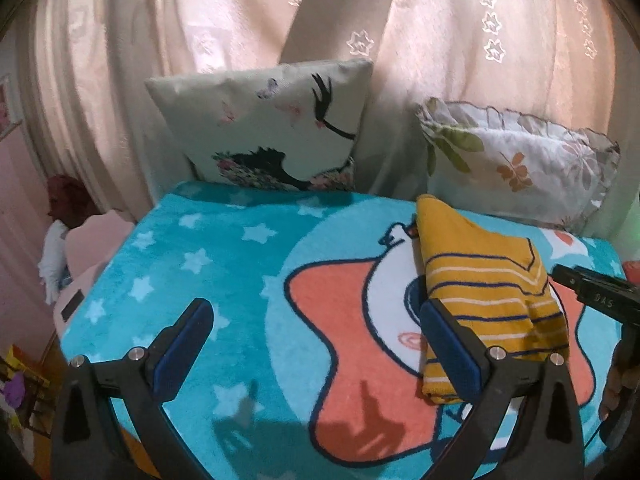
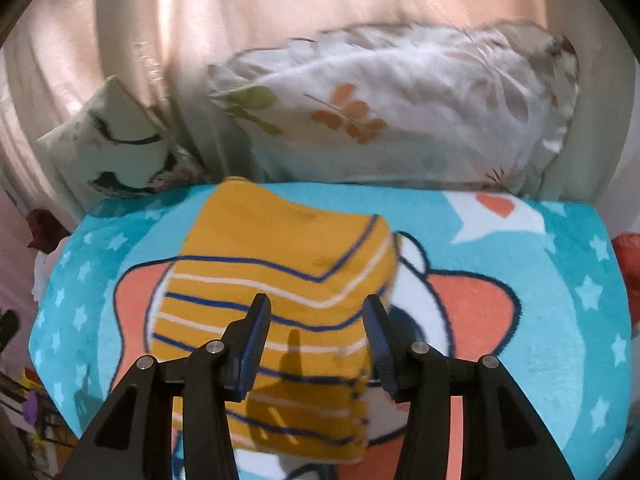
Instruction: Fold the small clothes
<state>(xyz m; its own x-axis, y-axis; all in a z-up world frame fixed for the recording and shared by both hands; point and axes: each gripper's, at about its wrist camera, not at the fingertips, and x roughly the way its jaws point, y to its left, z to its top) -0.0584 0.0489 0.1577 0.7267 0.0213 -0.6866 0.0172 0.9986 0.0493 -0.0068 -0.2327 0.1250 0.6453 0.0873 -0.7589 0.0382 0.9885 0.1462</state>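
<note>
A folded yellow garment with navy and white stripes [image 1: 486,292] lies on the turquoise star blanket [image 1: 224,264]. My left gripper [image 1: 316,320] is open and empty, hovering over the blanket; its right finger [image 1: 452,344] sits at the garment's left edge. My right gripper [image 2: 316,320] is open above the garment [image 2: 280,280], with the cloth showing between its fingers, not pinched. The right gripper's body also shows at the right edge of the left wrist view [image 1: 596,296].
A cushion with a black bird print [image 1: 272,128] and a frilled leaf-print pillow [image 1: 520,160] lean against pink curtains [image 1: 200,20] at the bed's far end. The blanket's left edge drops off to a pink chair [image 1: 92,248] and clutter. A red object [image 2: 628,264] lies at the right edge.
</note>
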